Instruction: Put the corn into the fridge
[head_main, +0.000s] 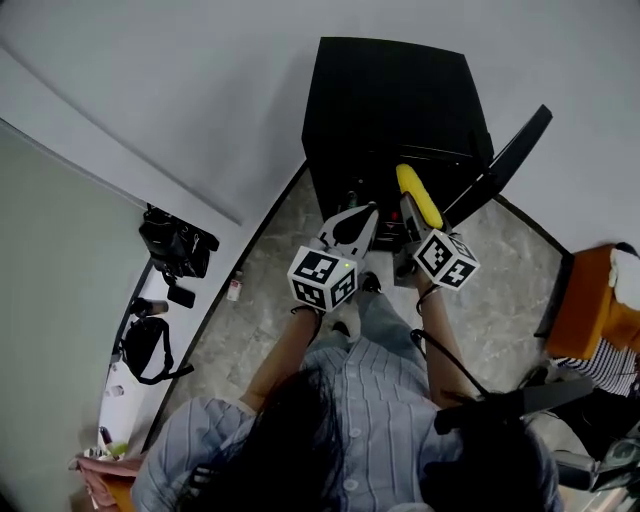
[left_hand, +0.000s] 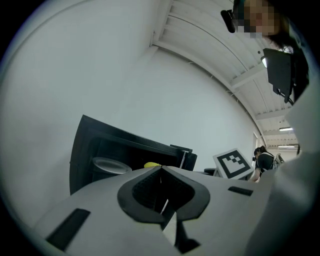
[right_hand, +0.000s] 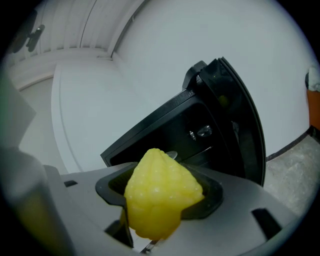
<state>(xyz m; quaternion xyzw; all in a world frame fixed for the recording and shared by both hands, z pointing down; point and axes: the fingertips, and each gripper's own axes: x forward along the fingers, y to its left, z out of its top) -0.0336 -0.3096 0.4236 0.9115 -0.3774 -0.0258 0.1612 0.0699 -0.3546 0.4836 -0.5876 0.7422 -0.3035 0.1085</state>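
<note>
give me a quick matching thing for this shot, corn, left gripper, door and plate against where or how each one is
Things:
1. corn
2. left gripper
3. door
4. plate

Place or state:
a. swung open
b. inside the fridge
c. shut, nothing between the jaws
d. held in the right gripper

Pairs: 1-d, 2-c, 3-a, 4-b
</note>
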